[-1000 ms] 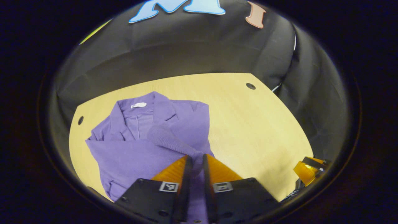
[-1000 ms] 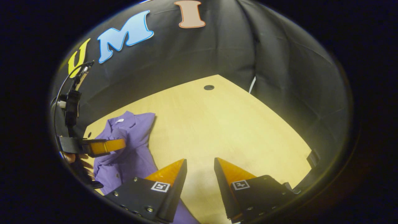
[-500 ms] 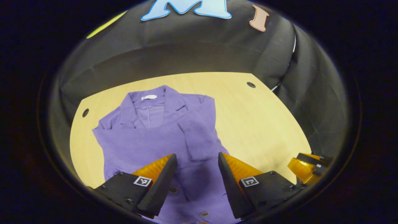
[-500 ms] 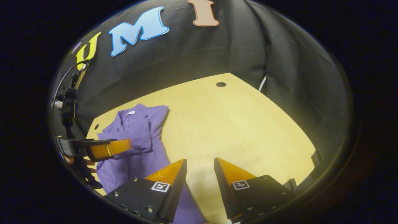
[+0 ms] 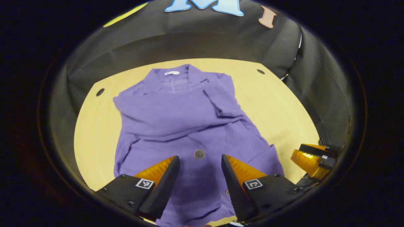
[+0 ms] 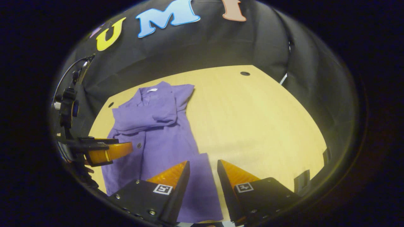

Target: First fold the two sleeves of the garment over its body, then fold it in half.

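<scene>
Pale wooden table [image 5: 277,104] against black booth cloth, bearing a purple garment [image 5: 189,126] laid flat, collar far, both sleeves [image 5: 164,112] crossed over its chest; left gripper [image 5: 200,162] and right gripper [image 6: 203,167] hover above its lower half, jaws parted, holding nothing.

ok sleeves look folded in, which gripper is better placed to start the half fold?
Probably right: the right gripper, open, hovers over the garment's near hem corner. The left gripper, open, sits mid-body above the button. Likely both are needed.
</scene>
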Action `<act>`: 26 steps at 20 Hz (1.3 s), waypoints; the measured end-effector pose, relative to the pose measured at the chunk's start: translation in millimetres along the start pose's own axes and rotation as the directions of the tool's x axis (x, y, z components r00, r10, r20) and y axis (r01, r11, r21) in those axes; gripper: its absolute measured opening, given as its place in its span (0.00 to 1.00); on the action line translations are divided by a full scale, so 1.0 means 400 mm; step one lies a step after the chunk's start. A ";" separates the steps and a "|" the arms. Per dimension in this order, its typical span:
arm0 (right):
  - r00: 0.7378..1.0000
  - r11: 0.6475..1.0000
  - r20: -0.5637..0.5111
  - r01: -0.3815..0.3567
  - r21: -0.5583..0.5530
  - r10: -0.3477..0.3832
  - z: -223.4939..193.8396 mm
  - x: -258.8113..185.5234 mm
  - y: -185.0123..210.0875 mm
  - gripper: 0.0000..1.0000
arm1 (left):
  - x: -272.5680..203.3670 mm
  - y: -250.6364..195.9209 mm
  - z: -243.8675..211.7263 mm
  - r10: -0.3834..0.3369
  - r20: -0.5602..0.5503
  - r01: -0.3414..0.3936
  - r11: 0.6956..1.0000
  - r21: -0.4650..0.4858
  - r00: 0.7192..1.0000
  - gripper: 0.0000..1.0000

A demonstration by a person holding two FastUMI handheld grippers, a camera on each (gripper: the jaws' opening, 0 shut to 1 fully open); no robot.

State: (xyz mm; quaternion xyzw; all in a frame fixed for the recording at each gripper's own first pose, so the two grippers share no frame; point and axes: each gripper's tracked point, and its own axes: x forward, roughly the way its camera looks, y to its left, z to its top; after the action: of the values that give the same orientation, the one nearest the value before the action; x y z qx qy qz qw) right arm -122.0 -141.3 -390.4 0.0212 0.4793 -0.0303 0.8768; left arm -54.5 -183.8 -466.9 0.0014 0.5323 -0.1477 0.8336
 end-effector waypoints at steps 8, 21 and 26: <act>0.994 0.998 -0.097 -0.046 -0.037 0.042 -0.107 -0.002 0.085 0.58 | -0.072 0.089 -0.203 0.033 -0.089 -0.036 0.999 -0.039 0.995 0.88; 0.950 0.993 -0.310 -0.058 -0.102 0.024 -0.295 0.002 0.146 0.58 | -0.135 0.172 -0.456 0.046 -0.267 -0.073 0.993 -0.094 0.963 0.88; 0.939 0.992 -0.344 -0.027 -0.124 -0.018 -0.325 0.004 0.138 0.59 | -0.124 0.191 -0.465 0.094 -0.288 -0.109 0.994 -0.034 0.953 0.83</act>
State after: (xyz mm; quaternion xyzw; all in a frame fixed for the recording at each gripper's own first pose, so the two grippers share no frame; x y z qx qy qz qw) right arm -226.1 -77.6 -461.3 -0.0285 0.6261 0.0063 0.7792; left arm -219.7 -69.1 -515.4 0.0294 0.6497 -0.0898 0.7543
